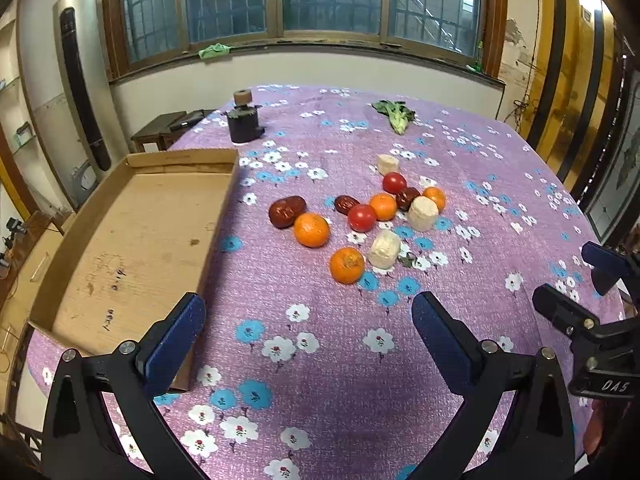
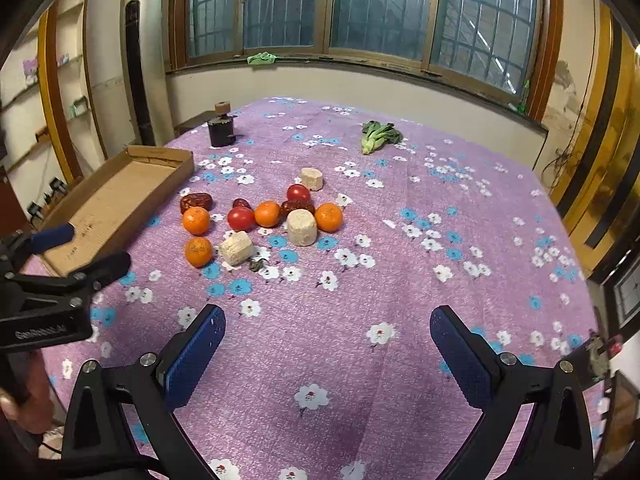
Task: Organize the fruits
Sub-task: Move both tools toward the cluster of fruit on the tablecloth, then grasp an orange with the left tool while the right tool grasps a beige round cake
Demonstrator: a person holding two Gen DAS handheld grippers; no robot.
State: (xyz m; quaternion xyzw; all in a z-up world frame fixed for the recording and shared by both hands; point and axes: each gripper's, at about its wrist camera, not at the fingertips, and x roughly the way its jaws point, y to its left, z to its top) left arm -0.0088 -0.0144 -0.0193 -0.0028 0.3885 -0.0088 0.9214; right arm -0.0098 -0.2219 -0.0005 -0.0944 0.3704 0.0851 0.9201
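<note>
The table (image 1: 360,360) with its purple flowered cloth lies under both tools. The cardboard tray (image 1: 132,240) stands ahead and to the left of the left hand-held gripper (image 1: 308,332), very near its left finger, and it holds nothing yet. The right hand-held gripper (image 2: 328,344) is just to the right of the left one. Both have the jaws wide apart and hold nothing.

Ahead of both, well apart from the fingers, lies the pile: three pale cut blocks (image 1: 384,249), four oranges, two tomatoes (image 1: 361,217) and three dark red dates (image 1: 286,211). The nearest orange (image 1: 347,265) touches one pale block.

I judge that the sorting has not started. The next move probably calls for reaching forward to this nearest orange, closing gently, then carrying it left into the tray.
</note>
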